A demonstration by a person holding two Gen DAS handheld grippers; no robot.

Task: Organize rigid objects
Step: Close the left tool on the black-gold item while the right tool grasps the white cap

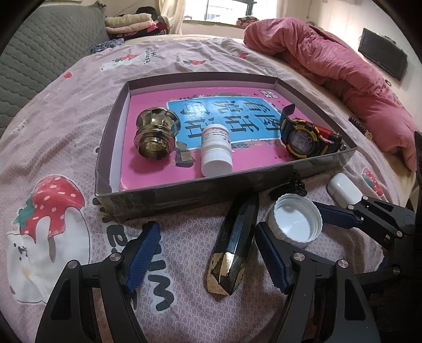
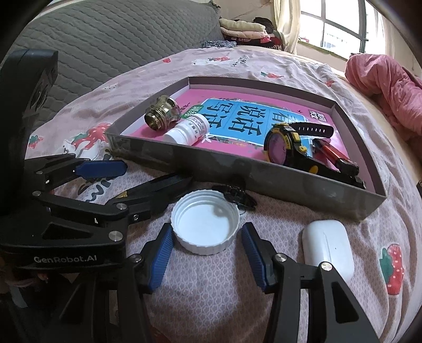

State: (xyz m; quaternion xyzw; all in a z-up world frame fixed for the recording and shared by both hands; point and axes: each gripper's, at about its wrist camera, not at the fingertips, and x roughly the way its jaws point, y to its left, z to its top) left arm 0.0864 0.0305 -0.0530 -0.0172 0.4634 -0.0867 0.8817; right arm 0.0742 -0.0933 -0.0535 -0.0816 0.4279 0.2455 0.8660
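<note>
A grey shallow box with a pink book inside holds a brass knob, a white pill bottle, a black-yellow watch and a red lighter. On the bed in front lie a dark faceted bar, a white cap, a black clip and a white earbud case. My left gripper is open around the bar. My right gripper is open around the cap.
A pink quilt is heaped at the right of the bed. A grey headboard and folded clothes are at the back. A black screen hangs on the right wall.
</note>
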